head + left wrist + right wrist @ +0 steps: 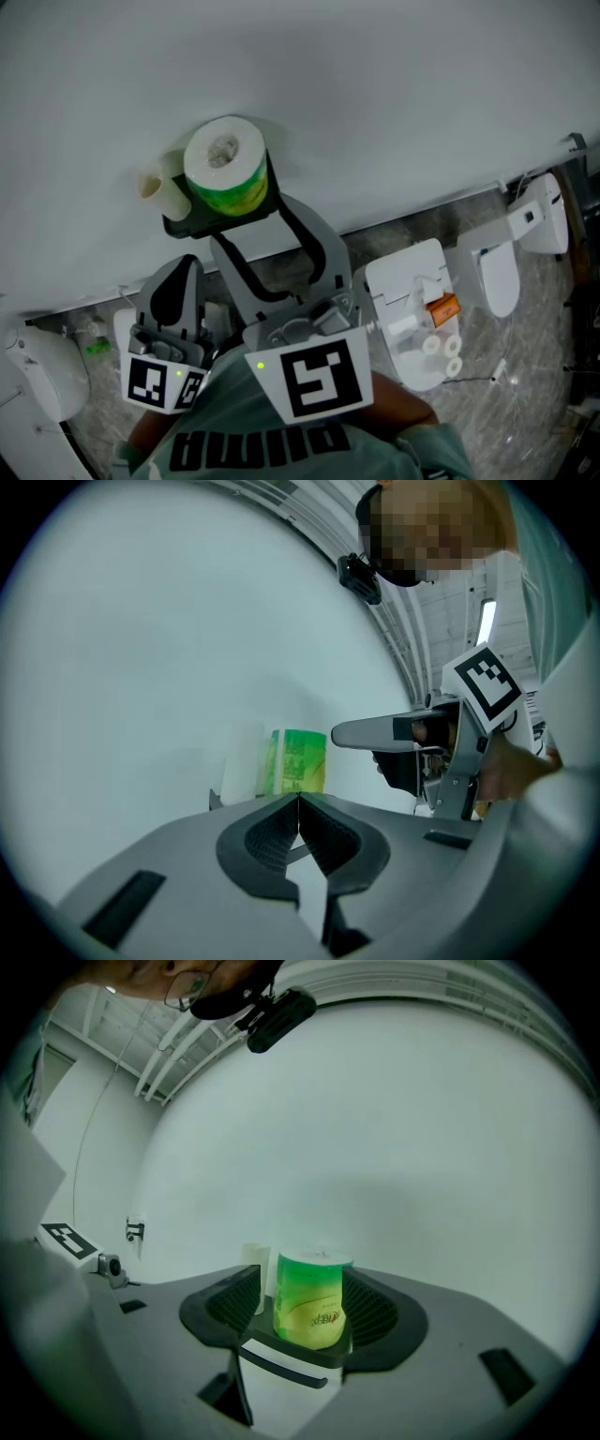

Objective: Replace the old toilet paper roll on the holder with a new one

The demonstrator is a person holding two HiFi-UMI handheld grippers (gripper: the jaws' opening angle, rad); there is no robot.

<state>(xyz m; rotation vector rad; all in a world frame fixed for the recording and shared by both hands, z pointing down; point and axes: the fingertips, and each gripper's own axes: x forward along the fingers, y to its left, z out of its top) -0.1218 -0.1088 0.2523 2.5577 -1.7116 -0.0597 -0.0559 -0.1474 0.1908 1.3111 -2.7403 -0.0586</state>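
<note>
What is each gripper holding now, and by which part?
Nothing, it seems. The roll stands on the holder between the open jaws of the right gripper, a gap at one pad. The left gripper is shut and empty.

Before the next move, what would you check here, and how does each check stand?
1. Green-wrapped white toilet paper roll stands upright on the black wall holder: ok.
2. Right gripper has its jaws on either side of the roll, with a gap showing at its left pad: ok for backing away.
3. Right pad clear of the wrapper: cannot tell.
4. Left gripper is shut with nothing between its jaws: ok.
5. Pale cardboard tube cleared away: not ok, it stands beside the roll at the holder.
</note>
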